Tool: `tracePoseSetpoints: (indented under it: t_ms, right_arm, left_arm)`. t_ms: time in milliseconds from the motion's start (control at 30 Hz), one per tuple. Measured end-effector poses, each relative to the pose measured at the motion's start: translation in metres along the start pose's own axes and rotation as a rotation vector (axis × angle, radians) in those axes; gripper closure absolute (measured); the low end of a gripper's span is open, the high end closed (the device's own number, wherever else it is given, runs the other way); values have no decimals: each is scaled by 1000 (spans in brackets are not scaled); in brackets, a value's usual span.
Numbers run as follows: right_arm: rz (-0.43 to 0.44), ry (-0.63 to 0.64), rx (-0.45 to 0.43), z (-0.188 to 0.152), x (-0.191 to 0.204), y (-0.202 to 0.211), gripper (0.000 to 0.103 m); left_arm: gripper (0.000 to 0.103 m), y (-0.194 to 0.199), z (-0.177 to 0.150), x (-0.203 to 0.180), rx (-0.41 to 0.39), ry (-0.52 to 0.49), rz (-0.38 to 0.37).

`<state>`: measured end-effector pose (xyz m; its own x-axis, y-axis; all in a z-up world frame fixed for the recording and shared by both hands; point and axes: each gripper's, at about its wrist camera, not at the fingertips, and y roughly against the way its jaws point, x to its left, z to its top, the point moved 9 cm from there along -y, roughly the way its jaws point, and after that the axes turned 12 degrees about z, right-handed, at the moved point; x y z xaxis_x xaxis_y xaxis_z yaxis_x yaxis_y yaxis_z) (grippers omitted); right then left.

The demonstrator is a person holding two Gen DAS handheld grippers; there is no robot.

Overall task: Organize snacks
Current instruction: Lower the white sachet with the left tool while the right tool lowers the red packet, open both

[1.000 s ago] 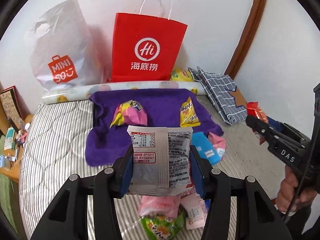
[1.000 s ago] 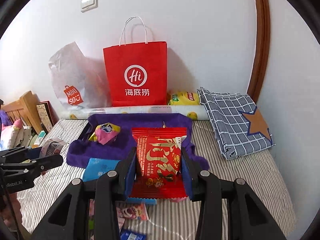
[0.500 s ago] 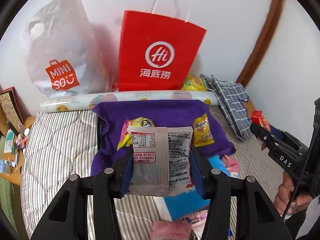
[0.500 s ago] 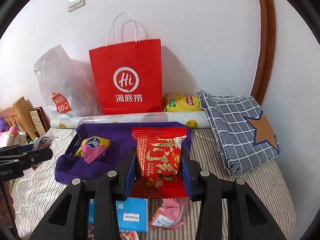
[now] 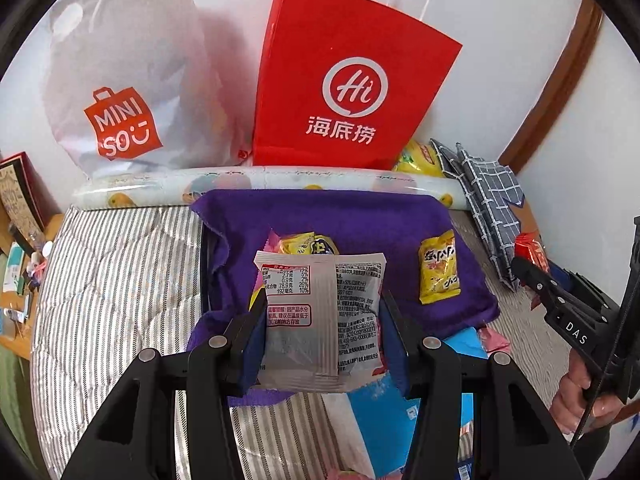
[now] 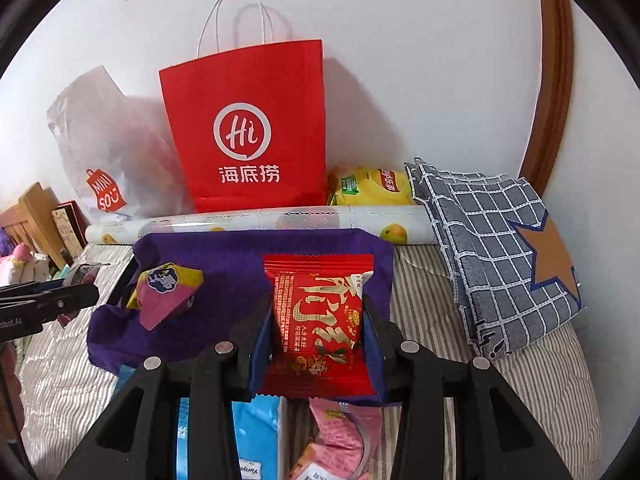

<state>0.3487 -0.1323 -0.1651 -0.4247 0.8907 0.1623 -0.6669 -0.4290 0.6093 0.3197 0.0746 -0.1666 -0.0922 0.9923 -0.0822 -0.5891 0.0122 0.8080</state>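
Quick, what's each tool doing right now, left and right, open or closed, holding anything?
Left tool: closed on a silver snack packet.
Right tool: closed on a red snack packet.

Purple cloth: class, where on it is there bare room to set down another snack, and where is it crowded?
Bare: the purple cloth between the pink-and-yellow snack and the small yellow packet, and its back strip along the patterned roll. Crowded: its near edge, where blue and pink packets pile on the striped bedding.
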Motion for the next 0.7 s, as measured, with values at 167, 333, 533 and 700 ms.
tracePoseSetpoints:
  t_ms: [167, 333, 533, 700]
  right_arm:
    - [11, -6, 12, 0, -2, -10, 65]
    - [-3, 6, 29, -2, -3, -18, 65]
    - [-30, -28, 2, -1, -1, -11, 65]
    - [28, 0, -27, 19, 15, 2, 65]
  left_arm:
    - [52, -6, 1, -1, 13, -6, -1]
    - [52, -14, -3, 2, 51, 7, 22]
    - [52, 8, -2, 6, 15, 87, -24]
    - [52, 1, -3, -2, 1, -11, 38]
